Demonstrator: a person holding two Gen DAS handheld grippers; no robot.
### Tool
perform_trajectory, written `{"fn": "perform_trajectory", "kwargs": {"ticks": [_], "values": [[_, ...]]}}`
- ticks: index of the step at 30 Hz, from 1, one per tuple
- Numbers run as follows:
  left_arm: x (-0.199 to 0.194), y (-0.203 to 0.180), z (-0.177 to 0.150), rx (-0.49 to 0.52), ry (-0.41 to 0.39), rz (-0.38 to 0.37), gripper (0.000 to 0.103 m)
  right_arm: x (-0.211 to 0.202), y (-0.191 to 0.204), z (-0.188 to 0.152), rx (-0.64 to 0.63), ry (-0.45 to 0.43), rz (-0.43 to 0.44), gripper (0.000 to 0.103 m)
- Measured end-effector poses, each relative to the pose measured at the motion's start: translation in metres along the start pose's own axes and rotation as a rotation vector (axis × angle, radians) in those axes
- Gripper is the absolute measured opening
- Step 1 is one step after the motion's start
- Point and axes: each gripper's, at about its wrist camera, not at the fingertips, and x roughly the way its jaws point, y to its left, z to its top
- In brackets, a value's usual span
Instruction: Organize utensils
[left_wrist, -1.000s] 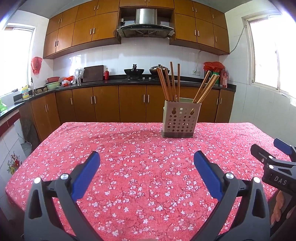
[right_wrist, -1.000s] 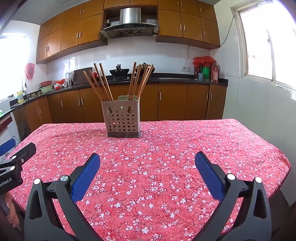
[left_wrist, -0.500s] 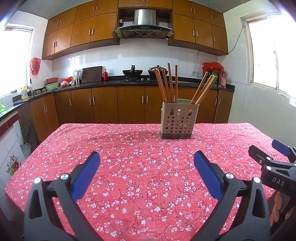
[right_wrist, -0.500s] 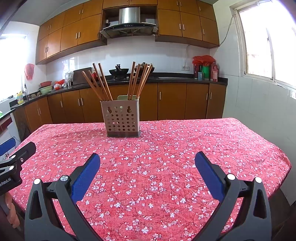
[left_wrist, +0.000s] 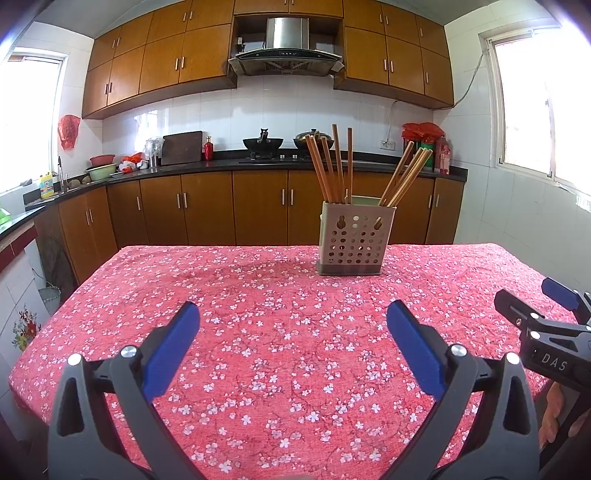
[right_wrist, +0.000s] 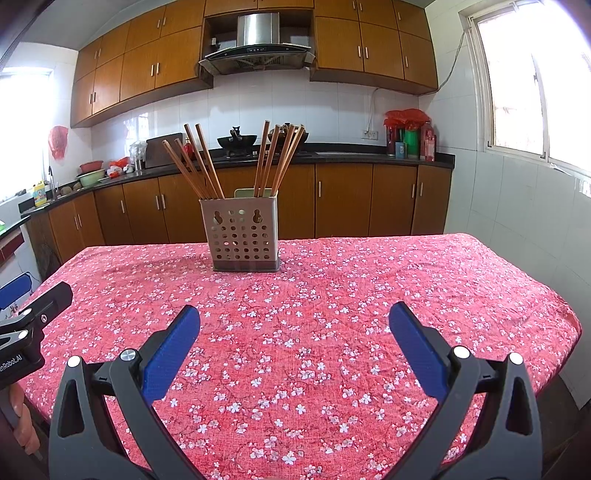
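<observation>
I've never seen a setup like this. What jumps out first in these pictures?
The bright red flowered tablecloth fills the foreground. Toward its far side stands a perforated holder with brown chopsticks fanned out in two bunches, one on each side. At the bottom of each view a black claw with blue pads gapes open and empty: the left claw and the right claw, both well short of the holder.

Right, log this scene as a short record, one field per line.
setting: kitchen, table with red floral cloth
holder: perforated utensil holder upright on the cloth, far side
contents: wooden chopsticks in two leaning bunches
left gripper: jaws wide apart, holding nothing
right gripper: jaws wide apart, holding nothing
contact: neither gripper touches the holder
background: range hood, wok on the stove
</observation>
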Motion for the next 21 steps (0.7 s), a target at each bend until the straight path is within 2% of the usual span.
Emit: {"fn": "perform_trajectory", "kwargs": {"ticks": [21], "values": [[0.0006,0.0042,-0.0008,0.002,0.003,-0.006,0.099,0.001,-0.0013,-0.0011,0.001,0.003,-0.001,0.101]]}}
